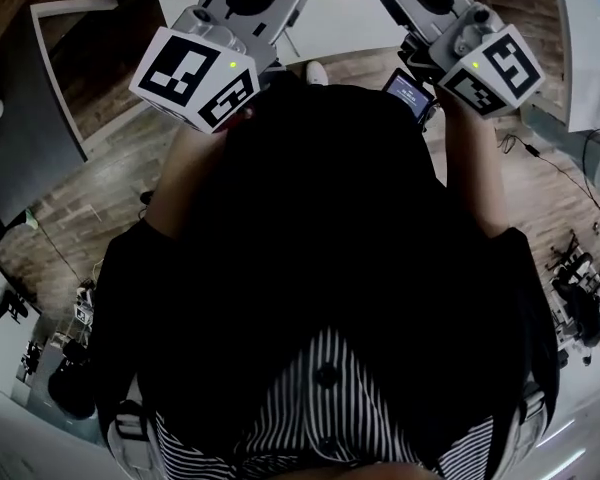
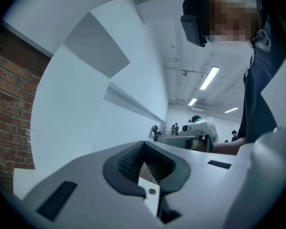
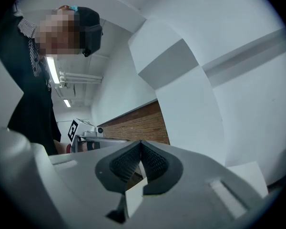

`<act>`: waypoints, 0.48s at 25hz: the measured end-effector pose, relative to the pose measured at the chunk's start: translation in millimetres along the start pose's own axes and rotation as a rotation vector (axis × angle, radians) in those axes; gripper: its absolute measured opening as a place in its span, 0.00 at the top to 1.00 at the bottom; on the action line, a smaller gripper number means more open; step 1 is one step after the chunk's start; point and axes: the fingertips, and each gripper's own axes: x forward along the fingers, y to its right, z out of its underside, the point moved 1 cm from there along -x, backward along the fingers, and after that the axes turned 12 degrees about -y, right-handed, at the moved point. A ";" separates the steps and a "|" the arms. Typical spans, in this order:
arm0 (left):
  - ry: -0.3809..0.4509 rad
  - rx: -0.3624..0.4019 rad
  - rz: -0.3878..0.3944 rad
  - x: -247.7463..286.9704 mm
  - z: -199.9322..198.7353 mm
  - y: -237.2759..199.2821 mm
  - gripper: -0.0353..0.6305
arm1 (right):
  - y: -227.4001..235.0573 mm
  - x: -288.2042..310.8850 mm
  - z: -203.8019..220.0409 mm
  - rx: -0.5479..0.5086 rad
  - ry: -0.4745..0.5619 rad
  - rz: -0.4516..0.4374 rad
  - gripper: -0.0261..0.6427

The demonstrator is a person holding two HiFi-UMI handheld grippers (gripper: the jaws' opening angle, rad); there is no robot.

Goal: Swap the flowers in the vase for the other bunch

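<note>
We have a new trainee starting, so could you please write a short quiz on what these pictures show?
1. True or false: the left tool grips a flower stem.
2. The right tool has its jaws: A) wide apart, B) closed together with nothing between them, C) closed on a vase.
3. What covers the cube on the left tool?
Key: 1 false; 2 B; 3 black-and-white square markers.

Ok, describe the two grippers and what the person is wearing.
Both the left gripper and the right gripper are pale grey with black ribbed pads. Each carries a white cube printed with black square markers and a green light. The person wears a black top and a black-and-white striped shirt.
</note>
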 end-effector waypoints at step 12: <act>0.024 -0.008 0.043 -35.5 5.4 -30.6 0.94 | 4.0 24.9 -11.5 0.030 -0.009 0.102 0.96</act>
